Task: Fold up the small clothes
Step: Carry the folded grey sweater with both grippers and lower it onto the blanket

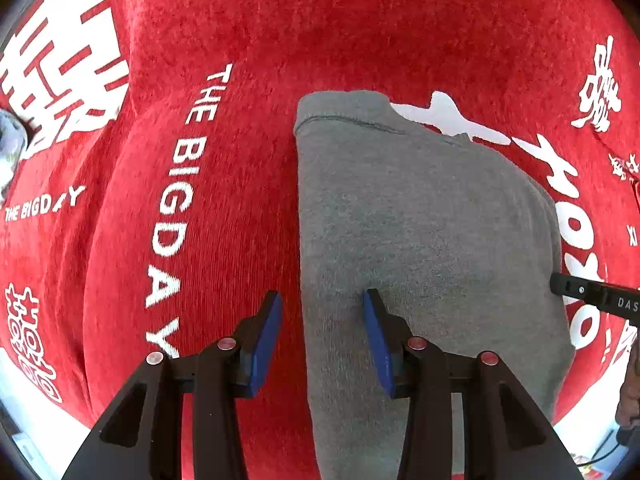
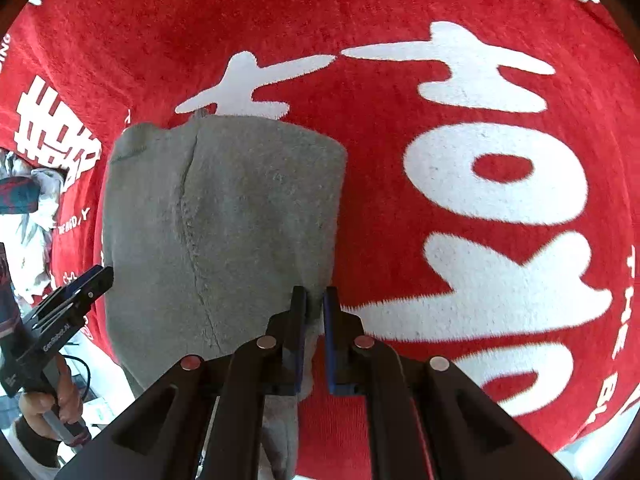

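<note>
A small grey garment [image 1: 420, 220] lies flat on a red cloth with white lettering [image 1: 240, 40]; it also shows in the right wrist view [image 2: 224, 216], with a seam running down it. My left gripper [image 1: 322, 300] is open, its jaws astride the garment's left edge. My right gripper [image 2: 315, 296] is nearly closed on the garment's right edge near its lower corner, grey fabric between the blue pads. The right gripper's tip [image 1: 592, 296] shows at the garment's right side, and the left gripper [image 2: 76, 292] shows at its left side.
The red cloth [image 2: 440, 160] covers the whole work surface. A pile of light clothes [image 2: 32, 216] lies off its left edge. The cloth's near edge and a white surface with cables [image 1: 600, 452] lie below.
</note>
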{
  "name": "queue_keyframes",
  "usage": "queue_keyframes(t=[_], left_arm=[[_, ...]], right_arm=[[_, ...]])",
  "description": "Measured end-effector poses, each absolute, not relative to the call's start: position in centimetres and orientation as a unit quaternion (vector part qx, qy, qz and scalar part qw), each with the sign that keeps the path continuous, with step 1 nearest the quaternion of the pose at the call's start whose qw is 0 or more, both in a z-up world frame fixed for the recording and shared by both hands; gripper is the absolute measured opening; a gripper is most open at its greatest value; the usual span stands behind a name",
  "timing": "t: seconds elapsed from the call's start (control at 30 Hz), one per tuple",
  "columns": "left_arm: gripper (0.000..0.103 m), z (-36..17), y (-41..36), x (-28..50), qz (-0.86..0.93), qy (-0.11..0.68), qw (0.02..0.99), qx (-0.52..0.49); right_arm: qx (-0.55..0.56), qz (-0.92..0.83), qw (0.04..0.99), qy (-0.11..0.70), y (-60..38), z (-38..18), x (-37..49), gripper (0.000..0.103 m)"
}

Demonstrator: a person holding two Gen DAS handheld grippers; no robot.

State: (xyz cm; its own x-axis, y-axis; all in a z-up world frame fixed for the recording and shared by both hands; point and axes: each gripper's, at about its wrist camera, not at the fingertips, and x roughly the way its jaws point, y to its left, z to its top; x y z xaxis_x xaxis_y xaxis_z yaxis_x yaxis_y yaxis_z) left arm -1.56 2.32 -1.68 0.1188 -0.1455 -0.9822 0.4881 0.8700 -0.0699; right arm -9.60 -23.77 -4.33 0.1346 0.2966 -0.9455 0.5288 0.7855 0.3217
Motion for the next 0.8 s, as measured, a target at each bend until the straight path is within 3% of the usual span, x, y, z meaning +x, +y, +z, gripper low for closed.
queue_keyframes(t=[0.37, 0.8], left_arm=[[0.044, -1.1, 3.2, -2.1, -0.202, 0.647, 0.721, 0.141], [0.044, 0.0, 4.1, -2.8, -0.193, 0.662, 0.709, 0.148]], right_arm=[[0.359, -0.088, 0.672, 0.642, -22.2, -0.4, -12.7, 0.008], [0.364, -0.071, 0.660, 0.653, -19.3, 0.4, -11.2, 0.010]])
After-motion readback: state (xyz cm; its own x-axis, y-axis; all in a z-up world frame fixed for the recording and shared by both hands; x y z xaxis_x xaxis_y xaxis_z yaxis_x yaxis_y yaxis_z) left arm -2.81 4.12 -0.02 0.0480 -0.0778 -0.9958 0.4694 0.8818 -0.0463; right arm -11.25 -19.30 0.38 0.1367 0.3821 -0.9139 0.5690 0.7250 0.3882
